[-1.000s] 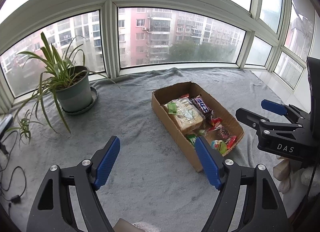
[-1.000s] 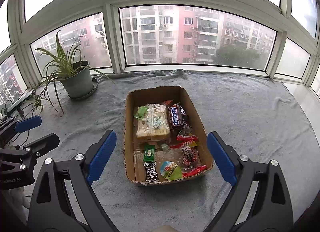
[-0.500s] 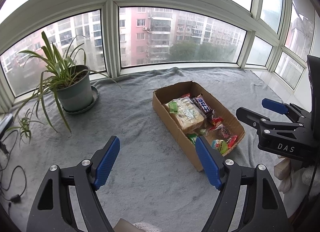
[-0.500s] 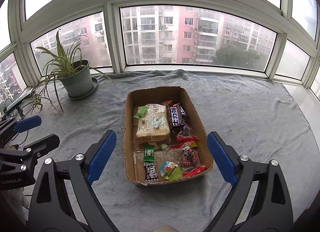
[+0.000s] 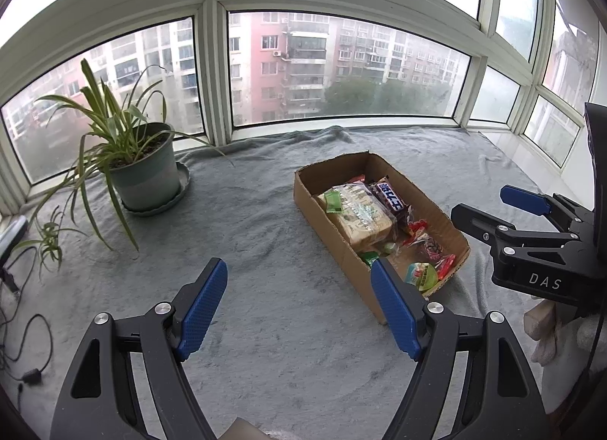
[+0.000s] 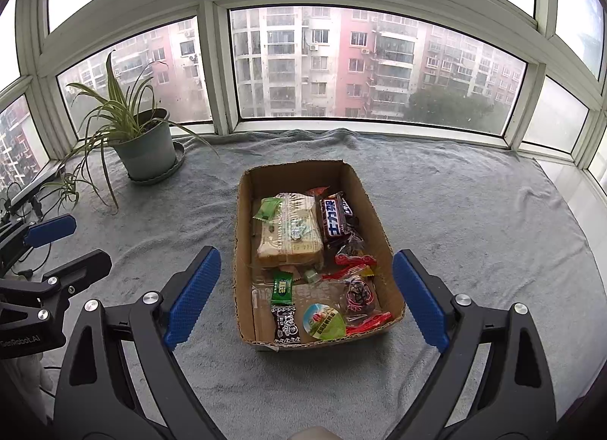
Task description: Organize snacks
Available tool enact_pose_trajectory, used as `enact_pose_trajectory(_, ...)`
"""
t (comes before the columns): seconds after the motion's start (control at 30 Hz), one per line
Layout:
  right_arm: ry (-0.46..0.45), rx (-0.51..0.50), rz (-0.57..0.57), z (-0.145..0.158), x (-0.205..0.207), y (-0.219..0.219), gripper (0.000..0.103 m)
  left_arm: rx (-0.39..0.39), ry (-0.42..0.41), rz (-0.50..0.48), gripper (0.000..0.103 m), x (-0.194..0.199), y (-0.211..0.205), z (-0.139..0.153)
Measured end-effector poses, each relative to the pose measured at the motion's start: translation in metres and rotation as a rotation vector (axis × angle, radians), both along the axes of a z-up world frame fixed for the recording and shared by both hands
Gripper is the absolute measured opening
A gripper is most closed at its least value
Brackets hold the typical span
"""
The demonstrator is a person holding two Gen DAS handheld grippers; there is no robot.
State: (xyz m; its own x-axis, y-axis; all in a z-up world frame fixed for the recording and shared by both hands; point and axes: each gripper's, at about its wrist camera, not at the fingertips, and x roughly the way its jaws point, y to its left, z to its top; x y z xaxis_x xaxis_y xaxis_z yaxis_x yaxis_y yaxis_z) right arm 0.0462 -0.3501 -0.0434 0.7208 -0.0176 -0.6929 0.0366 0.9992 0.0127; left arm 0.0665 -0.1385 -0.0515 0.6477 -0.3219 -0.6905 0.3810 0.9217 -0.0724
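Far left there's a potted plant [image 6: 142, 149] sitting on the grey blanket [image 6: 455, 220]. The left gripper [image 5: 299, 305] has its jaws spread wide with nothing in them. Middle: the cardboard box [image 6: 242, 250] already has the snacks [image 6: 290, 229] piled inside, none lying loose outside, so I'd guess it's nearly done. The right gripper [image 6: 307, 295] frames the box, wide open and empty too.
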Motion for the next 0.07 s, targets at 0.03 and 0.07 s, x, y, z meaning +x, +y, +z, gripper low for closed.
enact_pose_trajectory(0.03,0.000,-0.001,0.000,0.0000,-0.0001,0.0012,0.094,0.000,0.001,0.000,0.078,0.0003,0.0000,-0.0002)
enact_pose_trajectory(0.07,0.002,-0.001,-0.001,-0.0006,-0.0005,0.0010,0.094,0.001,0.001,0.001,0.078,0.0003,0.0001,-0.0002)
